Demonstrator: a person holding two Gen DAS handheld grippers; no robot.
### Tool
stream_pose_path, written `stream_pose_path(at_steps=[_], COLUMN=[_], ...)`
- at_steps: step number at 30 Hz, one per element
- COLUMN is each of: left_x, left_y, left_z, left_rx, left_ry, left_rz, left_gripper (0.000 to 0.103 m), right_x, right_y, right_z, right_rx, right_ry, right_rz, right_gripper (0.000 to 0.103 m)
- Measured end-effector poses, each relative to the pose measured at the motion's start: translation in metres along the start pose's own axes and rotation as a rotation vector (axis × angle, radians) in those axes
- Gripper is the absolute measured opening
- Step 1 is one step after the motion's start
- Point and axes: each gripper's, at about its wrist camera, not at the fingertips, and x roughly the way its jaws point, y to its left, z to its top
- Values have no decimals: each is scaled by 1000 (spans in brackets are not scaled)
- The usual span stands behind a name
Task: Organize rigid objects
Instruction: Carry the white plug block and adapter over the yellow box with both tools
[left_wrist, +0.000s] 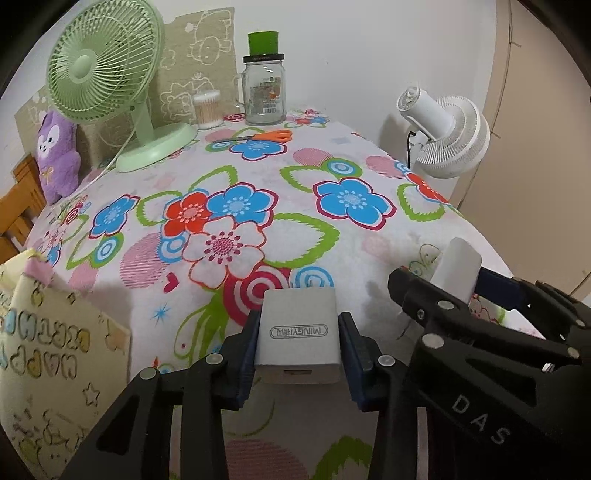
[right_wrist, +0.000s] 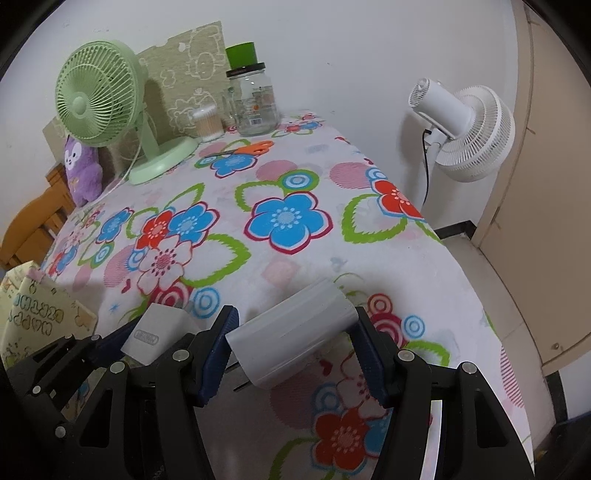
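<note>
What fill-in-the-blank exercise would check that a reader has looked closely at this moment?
1. The left gripper is shut on a white ____ with a printed brand label.
2. The right gripper holds a translucent white ____-shaped object.
3. The scissors near the glass jar have ____ handles.
4. The fan standing on the tablecloth is ____.

Missing words: charger; cylinder; orange; green

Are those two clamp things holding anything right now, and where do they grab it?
Yes. The left tool clamps a white charger block by its two side faces. The right tool grips a frosted white plastic case across its two ends.
</note>
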Motion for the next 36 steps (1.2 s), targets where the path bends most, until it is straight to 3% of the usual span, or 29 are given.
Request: stream_pose_path(at_steps=[36], left_x=[-79], left_y=[21], left_z=[-33], left_rx=[-15], left_ry=[-80], left_rz=[-2], left_gripper=[41], right_x=[-77], right_y=[46], right_z=[-26], right_rx=[-58], right_ry=[-75], right_rz=[-27], right_gripper=[65])
